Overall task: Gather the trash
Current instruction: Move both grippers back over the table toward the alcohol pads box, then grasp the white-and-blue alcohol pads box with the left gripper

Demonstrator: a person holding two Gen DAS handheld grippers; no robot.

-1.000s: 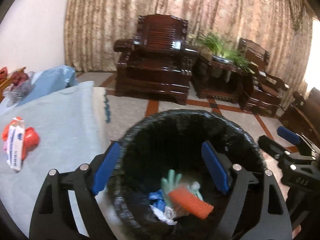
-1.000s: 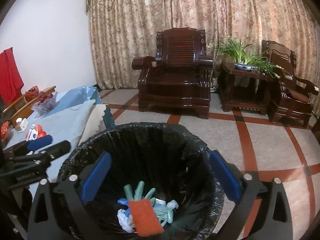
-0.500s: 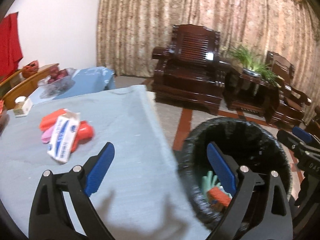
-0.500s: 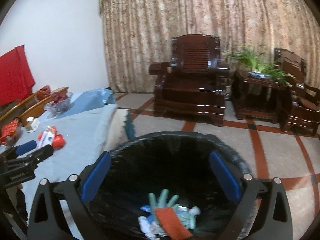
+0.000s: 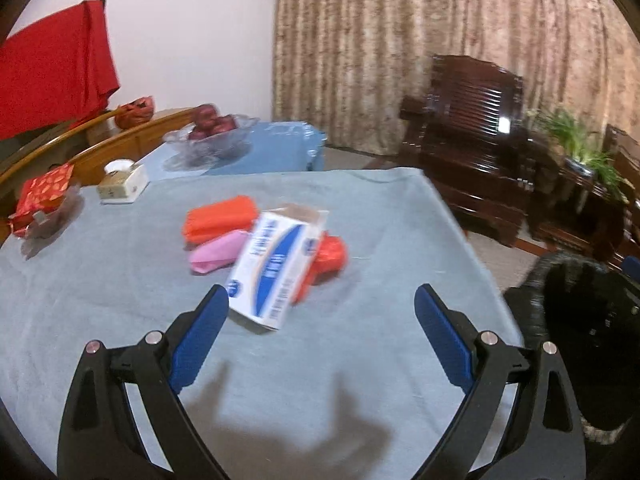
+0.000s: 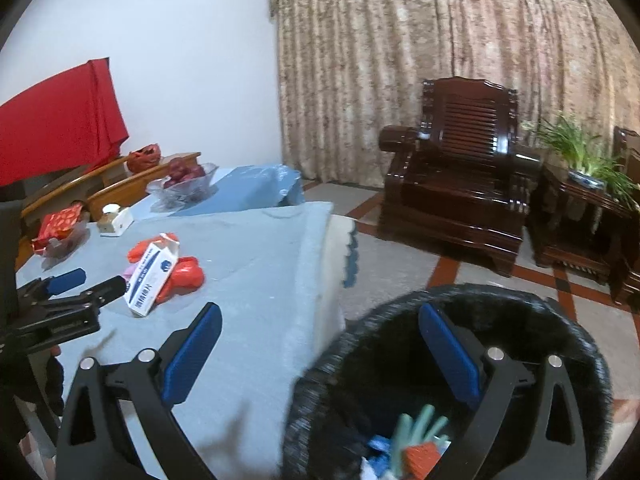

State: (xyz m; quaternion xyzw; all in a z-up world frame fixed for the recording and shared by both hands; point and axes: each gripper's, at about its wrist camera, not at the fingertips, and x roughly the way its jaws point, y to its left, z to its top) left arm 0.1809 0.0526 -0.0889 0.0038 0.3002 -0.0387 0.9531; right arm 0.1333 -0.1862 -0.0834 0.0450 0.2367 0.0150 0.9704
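Observation:
A white and blue carton (image 5: 274,266) lies on the blue tablecloth (image 5: 120,280), over an orange packet (image 5: 220,218), a pink scrap (image 5: 218,254) and a red wrapper (image 5: 330,254). My left gripper (image 5: 320,308) hovers open just short of the carton, nothing between its fingers. In the right wrist view the same carton (image 6: 152,278) sits far left, with the left gripper (image 6: 86,282) beside it. My right gripper (image 6: 320,328) stands open over the table edge and the black-lined bin (image 6: 560,320), which holds a green glove (image 6: 416,428) and an orange sponge (image 6: 422,454).
A tissue box (image 5: 122,184), a red gift box (image 5: 44,196) and a glass fruit bowl (image 5: 210,140) sit at the table's far side. Dark wooden armchairs (image 6: 460,184) and a plant stand (image 6: 580,200) line the curtain. The bin (image 5: 580,320) stands right of the table.
Both grippers have swung left, away from the bin and toward the table. The left one now faces the carton pile; the bin has slid to the right in both views.

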